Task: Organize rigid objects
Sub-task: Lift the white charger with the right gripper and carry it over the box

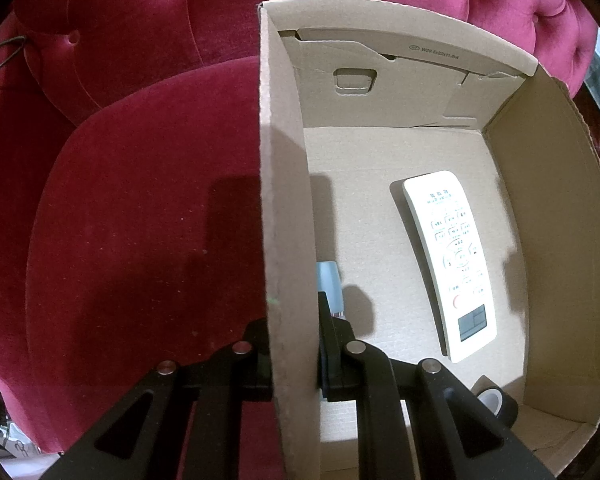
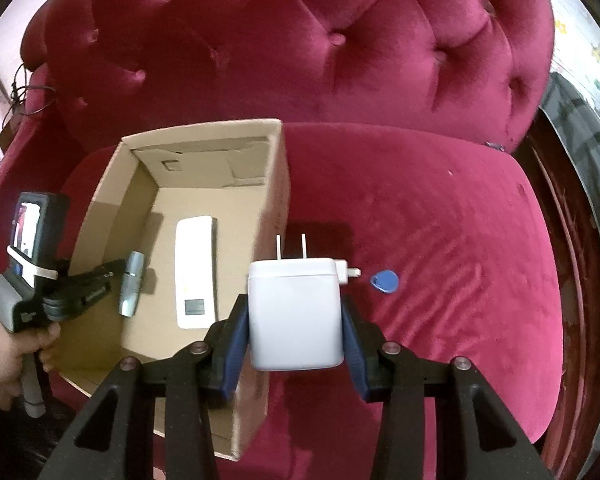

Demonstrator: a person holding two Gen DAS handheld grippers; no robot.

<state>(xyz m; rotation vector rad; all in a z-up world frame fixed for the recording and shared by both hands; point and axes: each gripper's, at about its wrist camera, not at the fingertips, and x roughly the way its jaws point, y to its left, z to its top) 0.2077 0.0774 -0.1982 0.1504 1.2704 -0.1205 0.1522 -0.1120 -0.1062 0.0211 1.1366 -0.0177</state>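
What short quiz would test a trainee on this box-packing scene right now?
1. True or false: the white square plug charger lies inside the brown cardboard box.
2. What does the left gripper clamp? A: the box's wall. B: a white remote. C: a silver cylinder.
3. Fill in: the blue teardrop-shaped tag lies on the red velvet ___.
Key: 1 false, the right gripper holds it; 2 A; 3 sofa seat.

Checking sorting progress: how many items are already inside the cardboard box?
3. A white remote lies mid-floor, a silver cylinder lies by the wall the left gripper pinches, and a tape roll sits in the near corner. The walls may hide more.
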